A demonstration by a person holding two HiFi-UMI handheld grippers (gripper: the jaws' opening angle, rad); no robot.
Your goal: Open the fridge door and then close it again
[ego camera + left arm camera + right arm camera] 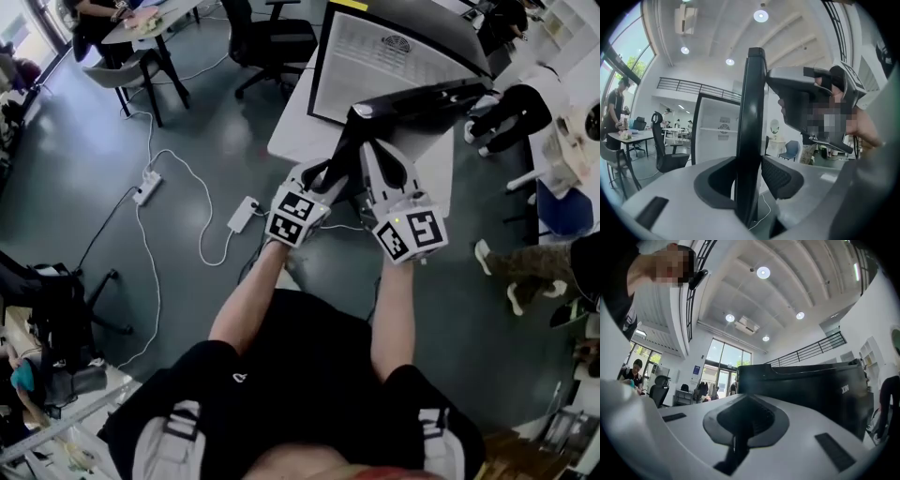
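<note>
Fridge (389,52): white cabinet with a black-framed front, standing on a white surface (292,120).

Fridge door (427,98): dark slab, swung off the fridge's framed front. In the left gripper view it appears edge-on as a dark upright panel (751,131), with the fridge (717,140) behind it and to its left.

Left hand-held gripper (348,139): at the free edge of the door, on the side of the fridge nearest the person. Jaws pinch the door slab between them, pads touching it on both faces.

Right hand-held gripper (373,148): just beside the left one, in front of the fridge, close to the door. In the right gripper view its jaws are pressed together with nothing between them, and the dark door (806,390) stands just beyond the tips. Whether the tips touch it cannot be told.

Power strip (242,214): on the floor, away from the fridge on the person's left, with white cables running from it.
</note>
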